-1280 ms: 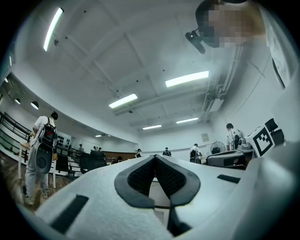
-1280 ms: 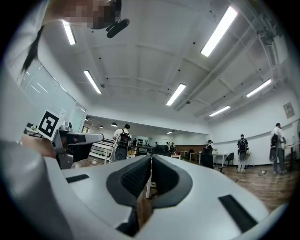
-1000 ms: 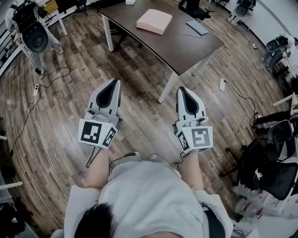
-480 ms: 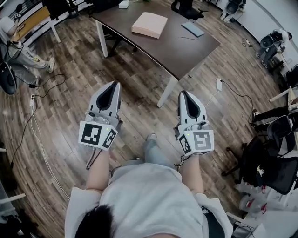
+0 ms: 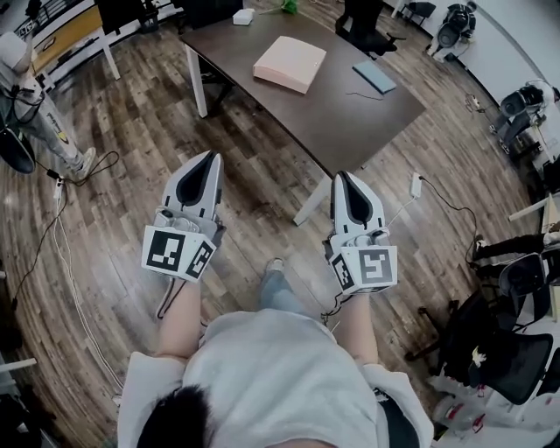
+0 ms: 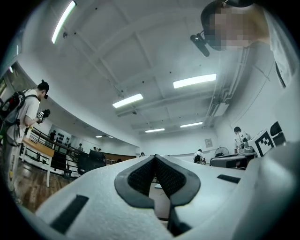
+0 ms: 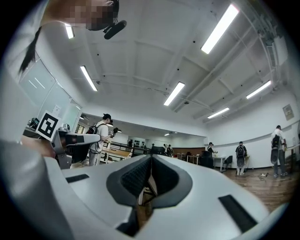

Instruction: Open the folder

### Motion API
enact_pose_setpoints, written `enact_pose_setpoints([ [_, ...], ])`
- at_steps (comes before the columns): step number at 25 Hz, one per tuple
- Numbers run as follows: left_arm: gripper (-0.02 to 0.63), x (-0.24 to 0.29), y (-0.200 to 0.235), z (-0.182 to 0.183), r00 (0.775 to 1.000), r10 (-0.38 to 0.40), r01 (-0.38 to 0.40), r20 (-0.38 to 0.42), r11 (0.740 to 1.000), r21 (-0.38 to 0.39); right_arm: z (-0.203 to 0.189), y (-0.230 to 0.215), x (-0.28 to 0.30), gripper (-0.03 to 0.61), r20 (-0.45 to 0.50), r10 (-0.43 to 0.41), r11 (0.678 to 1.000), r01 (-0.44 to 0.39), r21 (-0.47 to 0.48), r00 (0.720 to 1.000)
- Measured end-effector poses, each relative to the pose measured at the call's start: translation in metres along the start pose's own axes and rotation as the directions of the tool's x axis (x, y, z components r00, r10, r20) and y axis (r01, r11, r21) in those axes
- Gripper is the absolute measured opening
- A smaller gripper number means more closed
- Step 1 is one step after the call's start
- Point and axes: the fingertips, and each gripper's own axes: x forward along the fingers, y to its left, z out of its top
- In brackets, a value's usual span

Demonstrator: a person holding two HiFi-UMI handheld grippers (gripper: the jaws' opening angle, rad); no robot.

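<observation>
A closed pink folder (image 5: 290, 63) lies flat on the dark brown table (image 5: 350, 122), far ahead of both grippers. My left gripper (image 5: 213, 156) is held over the wooden floor, short of the table's near edge, jaws shut with nothing between them. My right gripper (image 5: 339, 174) is level with it, near the table's front corner leg, also shut and empty. In the left gripper view the left gripper (image 6: 154, 157) has its black pads pressed together, pointing up at the ceiling. In the right gripper view the right gripper (image 7: 151, 156) shows its pads meeting at the tip.
A grey-blue flat item (image 5: 374, 76) and a small white box (image 5: 243, 16) also lie on the table. Cables (image 5: 66, 262) trail over the floor at left, a power strip (image 5: 417, 185) at right. Office chairs (image 5: 516, 341) crowd the right side. A person (image 5: 35, 114) stands at far left.
The person has stepped forward, a foot now showing ahead of the body; the table sits slightly nearer. Both grippers stay shut and level, hardly shifted.
</observation>
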Motion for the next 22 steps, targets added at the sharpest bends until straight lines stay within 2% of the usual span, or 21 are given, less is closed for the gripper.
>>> enact_pose_setpoints([
  [13, 0.009, 0.164, 0.023, -0.023, 1.000, 0.010, -0.011, 0.020, 0.999, 0.032, -0.014, -0.115, 0.132, 0.013, 0.033, 0.054, 0.998, -0.054, 0.014, 0.998],
  [22, 0.008, 0.218, 0.030, -0.044, 1.000, 0.025, -0.025, 0.007, 0.998, 0.065, -0.034, -0.152, 0.182, 0.013, 0.045, 0.100, 0.994, -0.101, 0.030, 0.994],
])
